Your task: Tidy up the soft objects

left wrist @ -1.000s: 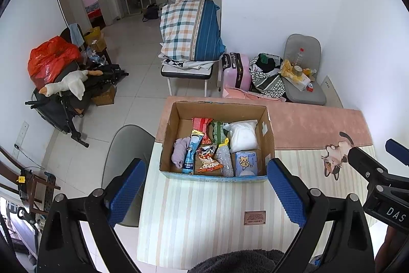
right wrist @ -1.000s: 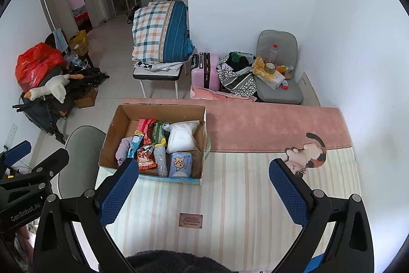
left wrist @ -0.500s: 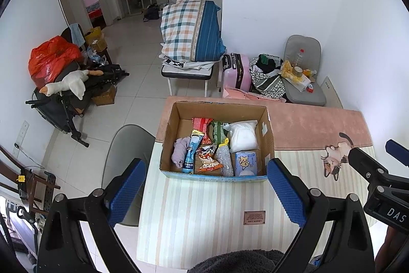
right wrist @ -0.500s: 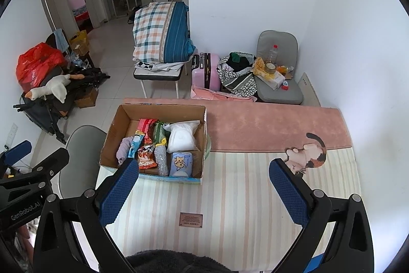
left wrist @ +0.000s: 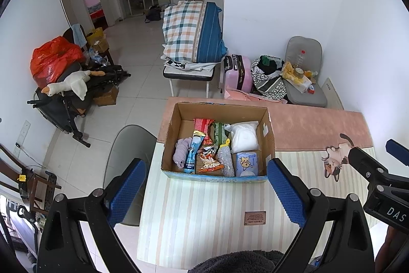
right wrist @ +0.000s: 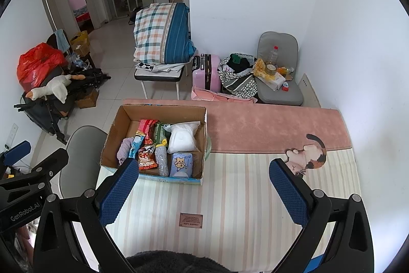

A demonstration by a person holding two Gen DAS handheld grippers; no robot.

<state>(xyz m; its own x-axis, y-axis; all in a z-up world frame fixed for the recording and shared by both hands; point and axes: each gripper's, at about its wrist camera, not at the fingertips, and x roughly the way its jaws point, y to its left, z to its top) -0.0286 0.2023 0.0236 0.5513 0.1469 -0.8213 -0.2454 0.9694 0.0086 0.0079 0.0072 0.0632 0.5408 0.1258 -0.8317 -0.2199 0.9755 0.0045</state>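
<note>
An open cardboard box stands on a striped mat. It holds a white soft bag, a lilac cloth, a blue cat-print pack, a bubble-wrap roll and snack packets. My left gripper is open and empty, high above the mat in front of the box. My right gripper is open and empty, to the right of the box. A dark fuzzy cloth lies at the near edge.
A pink rug with a cat figure lies behind the mat. A grey chair stands left of the table. On the floor beyond are a bench with folded bedding, a pink suitcase and bags.
</note>
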